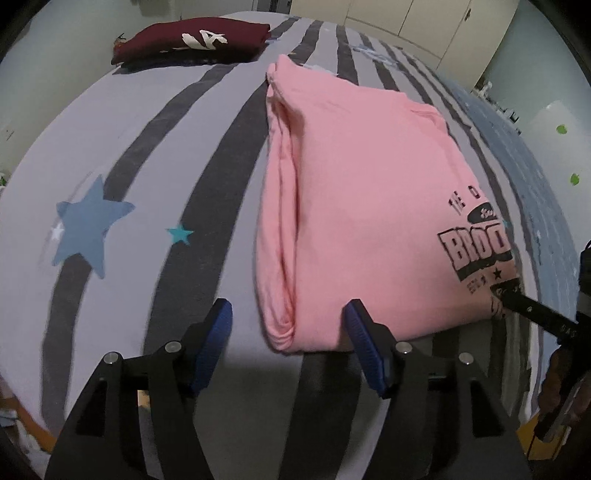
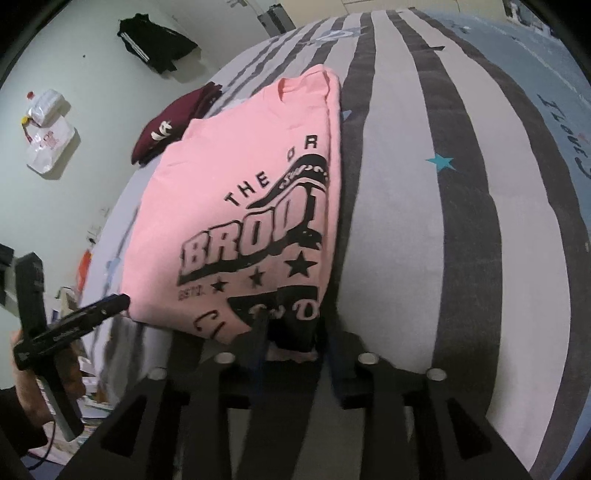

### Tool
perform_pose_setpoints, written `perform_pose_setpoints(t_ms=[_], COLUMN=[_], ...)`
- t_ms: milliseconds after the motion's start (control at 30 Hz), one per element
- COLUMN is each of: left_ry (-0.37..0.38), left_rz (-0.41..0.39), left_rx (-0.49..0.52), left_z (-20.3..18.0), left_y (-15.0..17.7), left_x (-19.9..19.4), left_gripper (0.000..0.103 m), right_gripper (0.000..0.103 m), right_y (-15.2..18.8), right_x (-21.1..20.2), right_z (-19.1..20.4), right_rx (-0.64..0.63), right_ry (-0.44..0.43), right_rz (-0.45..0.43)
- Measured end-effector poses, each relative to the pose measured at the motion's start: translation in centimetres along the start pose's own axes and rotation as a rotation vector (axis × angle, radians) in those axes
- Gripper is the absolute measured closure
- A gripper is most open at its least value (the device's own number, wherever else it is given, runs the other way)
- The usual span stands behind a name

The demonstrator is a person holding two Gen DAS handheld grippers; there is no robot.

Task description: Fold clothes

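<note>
Spread across a striped bed (image 1: 155,122): grey and dark bands, blue stars printed here and there. Folded into a thick rectangle on it, a pink T-shirt (image 1: 362,206) with black lettering, stacked fold edges facing left in the left wrist view.

Further back on the bed, well apart from the pink one, a folded maroon garment (image 1: 192,38) with a white logo; nothing between the two but bare sheet. Nothing lying on top of the pink T-shirt.

Left claw (image 1: 288,339): spread wide, blue pads apart, straddling the near left corner of the pink T-shirt without gripping it; right pad just touching or just short of the near edge, hard to tell which.

Right claw (image 2: 293,343): narrowed onto the near printed corner of the pink T-shirt, dark fingers on either side of the cloth, a pinch of fabric bunched between them. Seen from the left wrist only as a dark finger reaching in at the shirt's right corner.

Only in the right wrist view: the full print side, reading "THE OR" and "BROO"; a black garment (image 2: 155,40) on the floor beyond the bed; a white plastic bag (image 2: 48,144) with a bottle beside it; clutter at the lower left; the left claw's handle in a hand (image 2: 44,380).

Only in the left wrist view: pale cupboard doors (image 1: 406,18) behind the bed, and green marks on the right wall.
</note>
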State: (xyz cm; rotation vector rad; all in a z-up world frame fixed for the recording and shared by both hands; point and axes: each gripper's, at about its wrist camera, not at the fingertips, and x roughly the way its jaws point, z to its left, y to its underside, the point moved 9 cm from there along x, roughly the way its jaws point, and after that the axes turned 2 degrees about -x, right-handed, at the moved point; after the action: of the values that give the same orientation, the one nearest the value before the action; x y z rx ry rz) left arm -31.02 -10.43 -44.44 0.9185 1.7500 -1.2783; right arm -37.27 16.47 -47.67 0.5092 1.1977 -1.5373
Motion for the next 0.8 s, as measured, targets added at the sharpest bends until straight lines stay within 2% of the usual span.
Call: perform_pose_setpoints(t_ms=[133,200,233,300,400,567,700,800], left_ry=[0.033,0.050,0.049,0.048,0.067,0.100,0.168,0.193], left_rz=[0.001,0.008,0.010,0.013,0.023,-0.015,-0.082,-0.120], left_rx=[-0.025,-0.021,-0.015,-0.005,-0.040,-0.034,-0.064,-0.065], left_z=[-0.6,-1.2,-1.6,-2.2,-1.8,-2.2,-2.7,-3.2], left_y=[0.1,0.3,0.3,0.4,0.0,-2.2,-6.3,-10.1], left_x=[1.1,1.4,1.5,1.6,1.3,-2.0,-6.0,-7.0], left_gripper=[0.042,0.065,0.068,0.077,0.085,0.088,0.088,0.089], right_gripper=[0.069,0.067,0.068,0.081,0.090,0.092,0.092,0.092], right_y=[-0.2,-0.2,-0.2,0.1,0.3,-1.8,-5.1,-8.3], right_x=[1.0,1.1,1.1,1.0,0.7,-2.1,-5.3,-6.2], right_z=[-0.1,0.0,0.0,0.2,0.7,2.2,3.3,3.8], right_rx=[-0.005,-0.004,0.005,0.016,0.027,0.029,0.034,0.047], right_ry=[-0.020,-0.032,-0.040,-0.062,-0.081,-0.104,-0.134,-0.150], right_rz=[-0.008,-0.009,-0.009,-0.003,0.004,-0.049,-0.116,-0.148])
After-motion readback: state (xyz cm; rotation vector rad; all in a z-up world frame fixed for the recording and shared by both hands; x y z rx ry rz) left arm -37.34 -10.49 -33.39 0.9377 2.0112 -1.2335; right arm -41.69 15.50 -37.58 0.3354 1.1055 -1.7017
